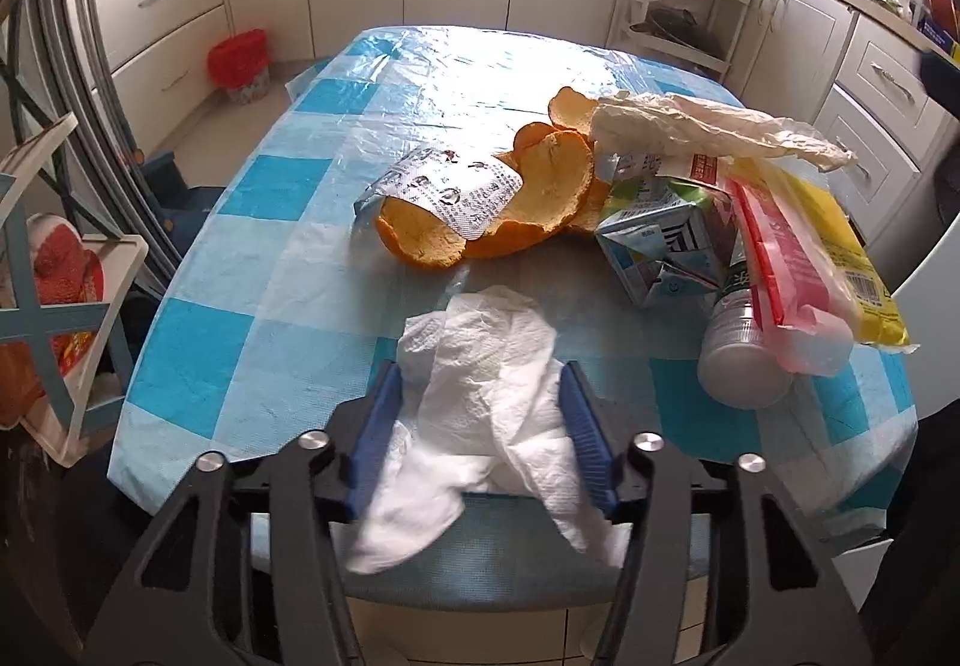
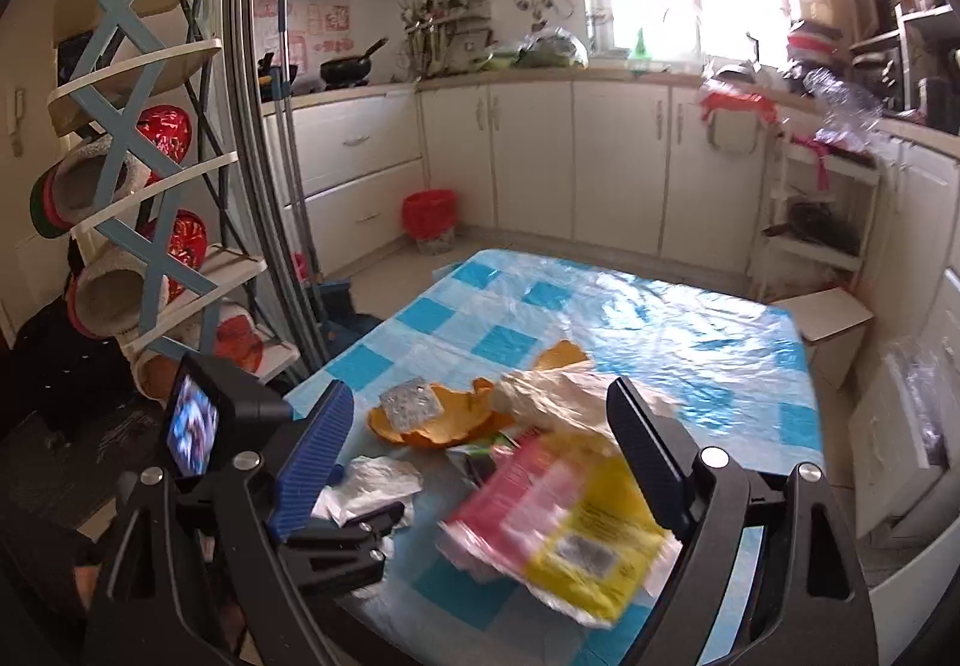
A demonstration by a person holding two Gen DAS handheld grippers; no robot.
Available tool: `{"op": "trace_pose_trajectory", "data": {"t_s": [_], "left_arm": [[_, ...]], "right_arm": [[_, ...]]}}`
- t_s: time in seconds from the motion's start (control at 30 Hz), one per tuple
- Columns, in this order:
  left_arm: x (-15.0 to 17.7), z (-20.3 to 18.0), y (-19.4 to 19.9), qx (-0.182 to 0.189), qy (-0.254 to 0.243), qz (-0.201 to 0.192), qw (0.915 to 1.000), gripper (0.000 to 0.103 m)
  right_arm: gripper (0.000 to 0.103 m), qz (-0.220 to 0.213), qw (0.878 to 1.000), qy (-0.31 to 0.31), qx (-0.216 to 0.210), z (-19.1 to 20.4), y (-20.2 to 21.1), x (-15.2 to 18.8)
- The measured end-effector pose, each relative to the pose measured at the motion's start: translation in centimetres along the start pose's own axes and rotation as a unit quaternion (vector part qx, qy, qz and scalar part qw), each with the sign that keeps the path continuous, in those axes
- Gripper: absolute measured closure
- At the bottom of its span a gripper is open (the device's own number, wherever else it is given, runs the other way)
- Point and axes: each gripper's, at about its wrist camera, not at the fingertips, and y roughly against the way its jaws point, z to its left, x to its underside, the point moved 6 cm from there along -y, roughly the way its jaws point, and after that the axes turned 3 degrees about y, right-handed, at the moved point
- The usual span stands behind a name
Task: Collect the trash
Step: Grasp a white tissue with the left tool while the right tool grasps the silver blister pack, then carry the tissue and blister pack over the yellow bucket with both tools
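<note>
A crumpled white paper tissue [image 1: 480, 384] lies at the near edge of the table with the blue checked cloth [image 1: 240, 318]. My left gripper [image 1: 480, 366] is closed on it, both blue pads touching its bunched sides. Behind it lie orange peel [image 1: 540, 204], a foil blister pack [image 1: 444, 186], a flattened carton [image 1: 654, 246], a white bottle [image 1: 738, 360], pink and yellow wrappers [image 1: 840, 258] and a crumpled thin bag [image 1: 708, 120]. My right gripper [image 2: 480, 390] hovers open above this pile, with the blurred wrappers [image 2: 576, 534] below it and nothing held.
A bin with a red liner [image 2: 428, 213] stands on the floor by the white cabinets [image 2: 528, 156]. A shelf rack with slippers [image 2: 120, 246] and metal poles [image 2: 282, 222] stand left of the table. A cardboard box [image 2: 822, 318] sits beyond the far right corner.
</note>
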Motion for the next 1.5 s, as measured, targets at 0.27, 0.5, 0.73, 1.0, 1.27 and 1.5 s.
{"op": "trace_pose_trajectory", "data": {"t_s": [0.27, 0.5, 0.73, 1.0, 1.27, 1.5], "left_arm": [[0.1, 1.9, 0.2, 0.025, 0.019, -0.012, 0.9994, 0.086], [0.3, 2.0, 0.3, 0.034, 0.01, -0.016, 0.9992, 0.086], [0.2, 2.4, 0.2, 0.042, 0.013, -0.017, 0.9989, 0.086], [0.1, 2.7, 0.2, 0.042, 0.017, -0.018, 0.9988, 0.086], [-0.4, 4.4, 0.2, 0.073, 0.064, -0.019, 0.9951, 0.092], [-0.8, 4.6, 0.6, 0.082, 0.07, -0.028, 0.9938, 0.094]], "right_arm": [[0.034, 0.177, 0.977, -0.011, -0.117, 3.3, -12.3, -1.3], [0.046, 0.26, 0.961, 0.031, -0.094, 4.5, -16.9, 2.2], [0.059, 0.282, 0.955, 0.054, -0.08, 4.6, -17.7, 3.6], [0.061, 0.255, 0.962, 0.043, -0.084, 4.5, -16.7, 2.3], [0.061, 0.183, 0.979, 0.006, -0.087, 2.7, -11.9, -1.2], [0.061, 0.126, 0.989, -0.041, -0.069, -1.2, -5.9, -2.2]]}}
